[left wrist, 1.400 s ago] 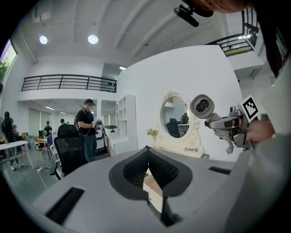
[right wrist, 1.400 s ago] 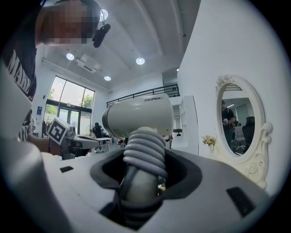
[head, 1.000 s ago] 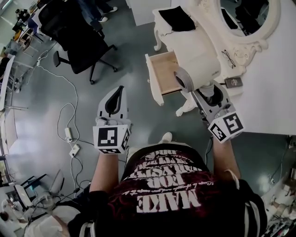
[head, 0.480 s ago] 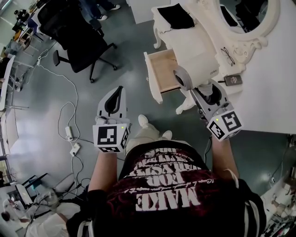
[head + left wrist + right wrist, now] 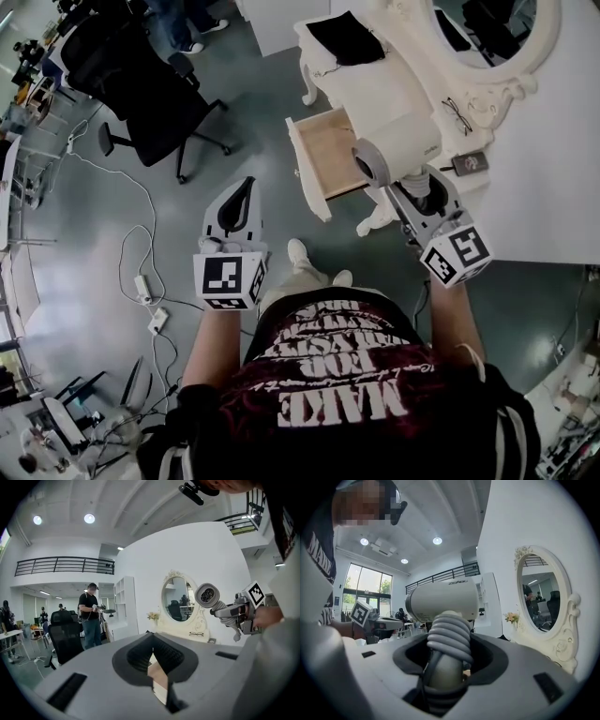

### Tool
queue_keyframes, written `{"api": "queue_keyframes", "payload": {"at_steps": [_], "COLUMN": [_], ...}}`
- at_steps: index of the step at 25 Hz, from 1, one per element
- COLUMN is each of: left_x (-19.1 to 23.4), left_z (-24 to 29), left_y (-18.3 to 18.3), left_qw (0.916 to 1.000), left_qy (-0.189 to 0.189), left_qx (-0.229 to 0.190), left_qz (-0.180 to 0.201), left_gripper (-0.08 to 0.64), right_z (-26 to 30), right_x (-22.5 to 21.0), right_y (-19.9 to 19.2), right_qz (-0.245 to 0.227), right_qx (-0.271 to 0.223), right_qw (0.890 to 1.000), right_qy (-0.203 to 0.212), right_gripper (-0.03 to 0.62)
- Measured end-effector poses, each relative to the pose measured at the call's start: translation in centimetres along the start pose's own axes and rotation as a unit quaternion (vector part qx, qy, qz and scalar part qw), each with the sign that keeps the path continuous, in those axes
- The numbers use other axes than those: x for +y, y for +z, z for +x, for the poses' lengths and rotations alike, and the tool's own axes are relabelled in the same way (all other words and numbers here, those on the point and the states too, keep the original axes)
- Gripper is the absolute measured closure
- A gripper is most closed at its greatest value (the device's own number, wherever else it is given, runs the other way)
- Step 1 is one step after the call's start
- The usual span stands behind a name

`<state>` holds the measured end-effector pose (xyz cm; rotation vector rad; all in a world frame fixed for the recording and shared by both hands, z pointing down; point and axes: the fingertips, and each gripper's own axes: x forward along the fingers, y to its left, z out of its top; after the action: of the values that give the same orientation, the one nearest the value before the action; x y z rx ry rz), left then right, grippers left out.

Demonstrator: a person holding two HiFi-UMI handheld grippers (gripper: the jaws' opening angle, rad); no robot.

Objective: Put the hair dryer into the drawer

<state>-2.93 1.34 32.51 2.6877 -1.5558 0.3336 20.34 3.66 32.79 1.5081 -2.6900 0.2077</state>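
My right gripper is shut on the ribbed grey handle of a white hair dryer, held level beside the dressing table. The dryer's barrel hangs just right of the open wooden drawer and partly over its right end. In the right gripper view the handle fills the gap of the right gripper, with the hair dryer's barrel above. My left gripper floats over the floor, left of the drawer, shut and empty. The left gripper looks toward the hair dryer.
The white dressing table carries a black cloth, glasses and a dark device under an oval mirror. A black office chair and floor cables lie left. A person stands far off.
The person holding the grippers has stepped forward; a shoe now shows below the drawer. The left gripper edged slightly toward the drawer. The right gripper's hold on the dryer is unchanged.
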Motion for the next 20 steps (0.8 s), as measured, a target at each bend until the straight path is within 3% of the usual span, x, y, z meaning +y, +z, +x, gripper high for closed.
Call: {"api": "queue_keyframes", "payload": {"at_steps": [20], "left_x": [8.4], "left_z": [8.6], "left_y": [-0.4], "left_qw": [0.9992], "left_qy": [-0.037], "left_qx": [-0.003], "left_qz": [-0.016], "left_gripper": [0.555], "right_z": [10.6], "right_x": [-2.0], "right_y": [1.5], "right_qz": [0.014], "right_qx": [0.012], "right_qw": [1.0], "right_qy": [-0.023], "right_gripper": [0.365]}}
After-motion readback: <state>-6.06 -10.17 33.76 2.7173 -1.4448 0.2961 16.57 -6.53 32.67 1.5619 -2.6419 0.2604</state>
